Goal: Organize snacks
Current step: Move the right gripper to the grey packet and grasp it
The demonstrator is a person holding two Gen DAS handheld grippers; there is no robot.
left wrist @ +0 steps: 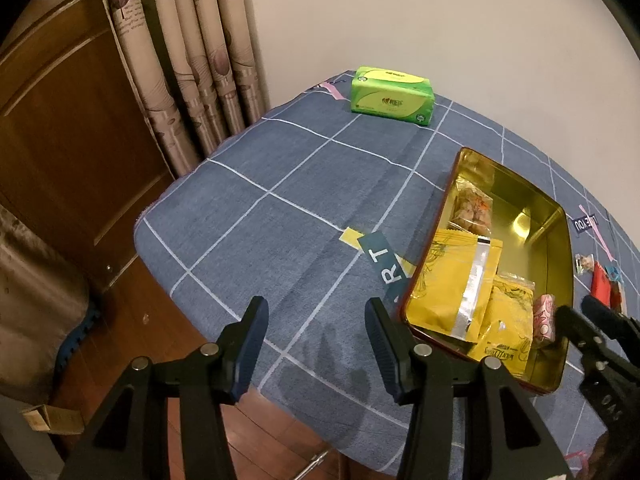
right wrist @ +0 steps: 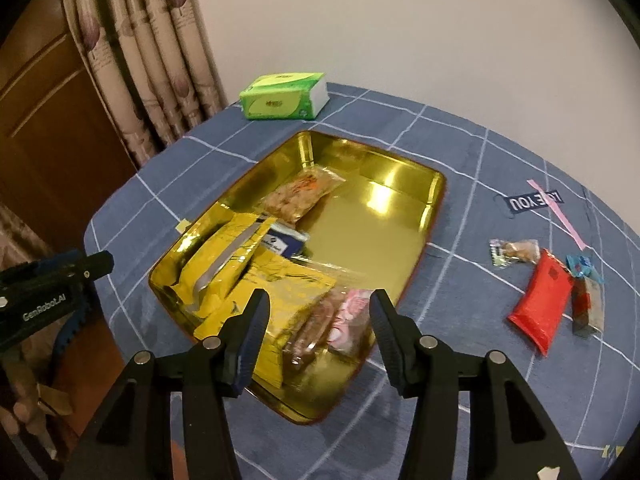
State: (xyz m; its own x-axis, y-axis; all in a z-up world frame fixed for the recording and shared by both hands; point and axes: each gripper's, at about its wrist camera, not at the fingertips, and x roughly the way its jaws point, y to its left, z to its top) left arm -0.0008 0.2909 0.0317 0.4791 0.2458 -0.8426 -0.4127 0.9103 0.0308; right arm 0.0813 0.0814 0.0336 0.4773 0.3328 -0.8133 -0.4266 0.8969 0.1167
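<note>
An open gold tin (right wrist: 436, 196) stands on the blue checked tablecloth. It holds yellow packets (right wrist: 224, 264), a clear packet of orange snacks (right wrist: 300, 194), a blue packet (right wrist: 286, 240) and a pink-white wrapped snack (right wrist: 352, 316). My right gripper (right wrist: 320, 300) hangs open over the tin's near corner; the pink-white snack lies below its jaws, untouched by the pads. My left gripper (left wrist: 316, 308) is open over bare cloth, left of the tin (left wrist: 568, 240), with nothing between its fingers. To the right of the tin lie a red packet (right wrist: 544, 304), a small clear candy (right wrist: 514, 252), a blue candy (right wrist: 580, 264) and a brown packet (right wrist: 588, 308).
A green tissue pack (right wrist: 280, 96) sits at the table's far side. A patterned curtain (left wrist: 192, 60) and a wooden door (left wrist: 60, 120) stand to the left, beyond the table edge. Printed labels (right wrist: 534, 202) lie flat on the cloth.
</note>
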